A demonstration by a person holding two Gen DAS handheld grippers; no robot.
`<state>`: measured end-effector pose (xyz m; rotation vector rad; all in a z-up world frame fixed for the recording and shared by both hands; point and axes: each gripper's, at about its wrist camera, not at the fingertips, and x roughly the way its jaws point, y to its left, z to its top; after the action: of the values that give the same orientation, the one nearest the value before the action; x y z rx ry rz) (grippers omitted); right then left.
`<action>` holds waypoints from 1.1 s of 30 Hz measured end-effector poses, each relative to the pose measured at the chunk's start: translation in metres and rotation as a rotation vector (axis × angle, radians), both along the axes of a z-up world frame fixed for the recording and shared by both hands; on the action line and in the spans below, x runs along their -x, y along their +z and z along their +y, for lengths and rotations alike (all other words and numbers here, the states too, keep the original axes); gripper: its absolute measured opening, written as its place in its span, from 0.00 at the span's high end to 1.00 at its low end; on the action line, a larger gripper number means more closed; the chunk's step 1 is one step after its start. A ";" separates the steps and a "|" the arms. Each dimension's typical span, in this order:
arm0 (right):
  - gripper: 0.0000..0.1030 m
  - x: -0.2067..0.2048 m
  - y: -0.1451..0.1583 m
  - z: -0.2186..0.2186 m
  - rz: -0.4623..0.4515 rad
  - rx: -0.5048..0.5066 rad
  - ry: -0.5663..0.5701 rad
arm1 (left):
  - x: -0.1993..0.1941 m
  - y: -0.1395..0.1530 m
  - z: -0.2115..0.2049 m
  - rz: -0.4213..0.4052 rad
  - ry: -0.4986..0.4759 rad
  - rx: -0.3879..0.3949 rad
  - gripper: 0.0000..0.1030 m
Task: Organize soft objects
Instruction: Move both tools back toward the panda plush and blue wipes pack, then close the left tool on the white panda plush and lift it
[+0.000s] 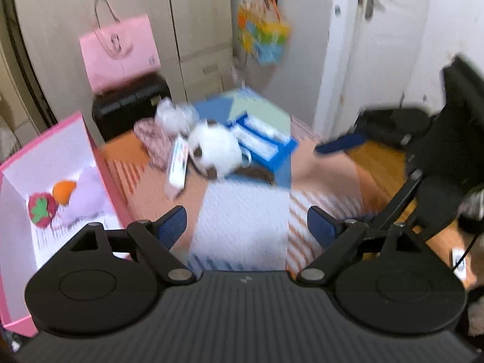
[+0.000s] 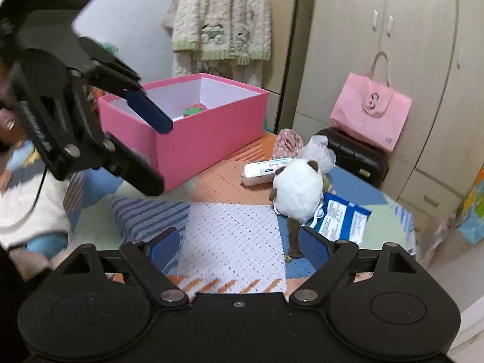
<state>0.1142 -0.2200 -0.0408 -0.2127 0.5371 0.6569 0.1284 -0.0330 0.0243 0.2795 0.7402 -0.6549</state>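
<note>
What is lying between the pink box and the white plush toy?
A white wrapped packet lies on the mat between the pink box and the white plush toy, seen in the right wrist view.

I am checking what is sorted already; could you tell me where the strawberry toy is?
The strawberry toy lies inside the pink box, at the left in the left wrist view, beside an orange toy.

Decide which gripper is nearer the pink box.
Left. The left gripper hangs right beside the pink box, partly over its rim. The right gripper sits farther back, over the patchwork mat.
</note>
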 end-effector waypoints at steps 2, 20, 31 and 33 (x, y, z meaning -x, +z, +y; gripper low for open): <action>0.14 -0.008 -0.008 -0.001 0.000 -0.047 0.001 | -0.003 -0.002 -0.001 -0.011 0.012 0.058 0.17; 0.14 -0.079 -0.062 0.024 -0.090 -0.012 -0.117 | -0.096 -0.077 -0.013 0.124 0.179 0.320 0.19; 0.17 -0.117 -0.065 0.027 -0.051 -0.008 -0.152 | -0.123 -0.107 -0.037 0.071 0.259 0.321 0.26; 0.21 -0.122 -0.065 0.026 -0.041 -0.028 -0.141 | -0.125 -0.110 -0.035 0.075 0.277 0.346 0.29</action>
<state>0.2359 -0.1945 -0.1062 -0.1606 0.4981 0.5219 0.2537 -0.0676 -0.0856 -0.1636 0.7074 -0.5203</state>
